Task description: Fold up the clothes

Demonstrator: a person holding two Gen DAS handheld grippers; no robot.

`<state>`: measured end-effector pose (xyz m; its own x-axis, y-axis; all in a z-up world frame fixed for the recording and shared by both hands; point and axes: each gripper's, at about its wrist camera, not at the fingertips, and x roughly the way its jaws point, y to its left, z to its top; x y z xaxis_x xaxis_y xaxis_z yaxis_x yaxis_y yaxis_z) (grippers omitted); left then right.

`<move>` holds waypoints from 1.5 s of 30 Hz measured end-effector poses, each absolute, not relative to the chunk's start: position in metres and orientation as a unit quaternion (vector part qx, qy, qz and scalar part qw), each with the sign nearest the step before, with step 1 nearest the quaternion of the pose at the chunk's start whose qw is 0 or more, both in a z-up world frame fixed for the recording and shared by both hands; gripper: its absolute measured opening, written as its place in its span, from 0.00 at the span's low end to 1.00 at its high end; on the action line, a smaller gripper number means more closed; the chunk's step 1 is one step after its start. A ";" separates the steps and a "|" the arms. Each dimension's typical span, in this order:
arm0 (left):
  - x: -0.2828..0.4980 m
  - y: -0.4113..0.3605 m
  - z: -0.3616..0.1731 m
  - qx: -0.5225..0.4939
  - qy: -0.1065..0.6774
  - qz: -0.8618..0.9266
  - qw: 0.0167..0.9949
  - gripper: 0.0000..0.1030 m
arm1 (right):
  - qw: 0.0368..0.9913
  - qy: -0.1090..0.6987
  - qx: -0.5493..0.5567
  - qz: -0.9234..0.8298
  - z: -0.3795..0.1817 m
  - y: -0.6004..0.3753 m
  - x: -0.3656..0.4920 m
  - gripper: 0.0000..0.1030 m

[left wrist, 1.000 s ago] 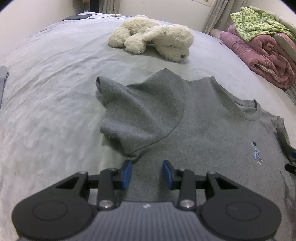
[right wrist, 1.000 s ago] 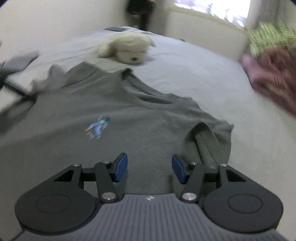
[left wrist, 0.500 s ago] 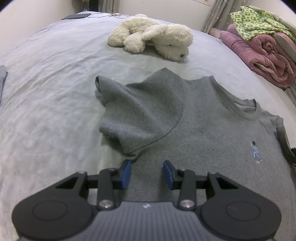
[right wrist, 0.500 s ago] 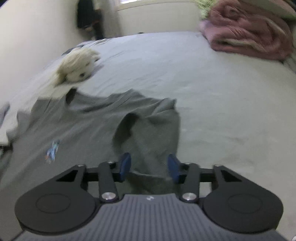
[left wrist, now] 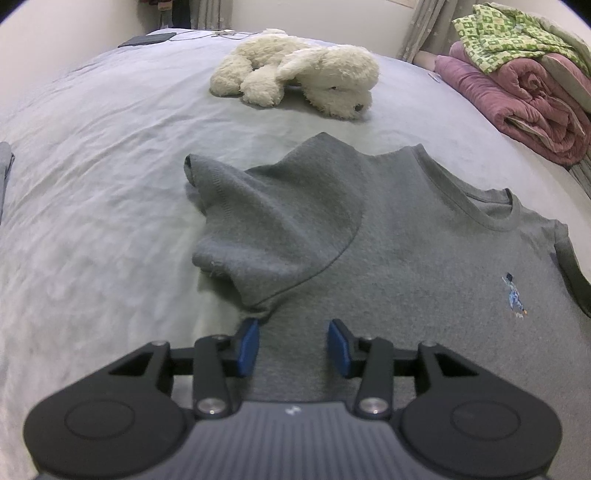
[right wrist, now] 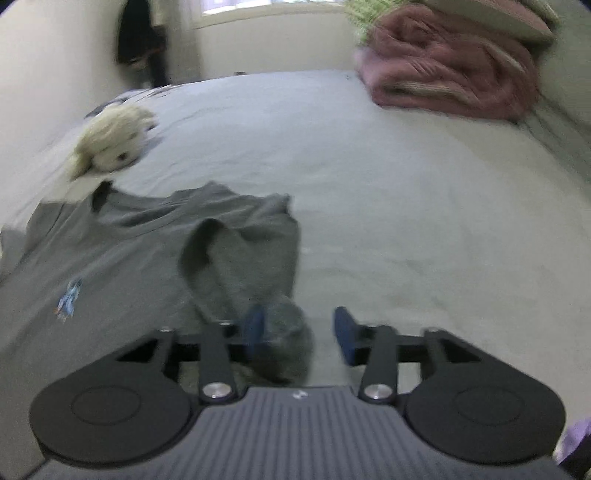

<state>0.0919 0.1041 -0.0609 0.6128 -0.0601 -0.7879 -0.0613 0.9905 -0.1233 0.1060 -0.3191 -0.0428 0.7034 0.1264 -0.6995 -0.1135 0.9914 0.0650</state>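
Looking along my left gripper (left wrist: 291, 345), I see the grey short-sleeved knit T-shirt (left wrist: 406, 266) spread front-up on the pale grey bed sheet (left wrist: 92, 206), its ribbed round neckline toward the right of the view and a small blue embroidered figure (left wrist: 513, 295) on the chest. The near sleeve (left wrist: 266, 229) is folded inward over the shoulder, its hem rumpled and slightly raised off the sheet. My left blue-padded fingers (left wrist: 248, 347) stand apart with nothing between them, poised over the shirt's side edge just below that sleeve's underarm seam. From the right wrist, the view is blurred, but the other sleeve (right wrist: 236, 258) lies doubled back on the shirt body, forming a loop of cloth with a dark opening. My right gripper (right wrist: 297, 338) sits at the shirt's edge beside that sleeve; its fingers are spread, and a bunched lump of grey fabric lies between them against the left pad (right wrist: 255, 328), while the right pad is over bare sheet. Whether the cloth touches that pad I cannot tell through the blur. Beyond the shirt lies a cream plush toy dog (left wrist: 299, 70) on its side, and at the far right of the bed a rolled pink quilt (left wrist: 517, 99) carries a green patterned garment (left wrist: 506, 33).
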 end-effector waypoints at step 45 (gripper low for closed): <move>0.213 0.154 -0.015 0.006 0.336 -0.069 0.939 0.80 | 0.927 0.343 -0.107 0.106 -0.023 -0.310 0.198 0.49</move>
<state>0.2128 0.1536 -0.0151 0.7651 -0.1253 -0.6316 0.1338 0.9904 -0.0344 0.1980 -0.3103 -0.0229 0.7427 0.1228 -0.6582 -0.2694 0.9548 -0.1258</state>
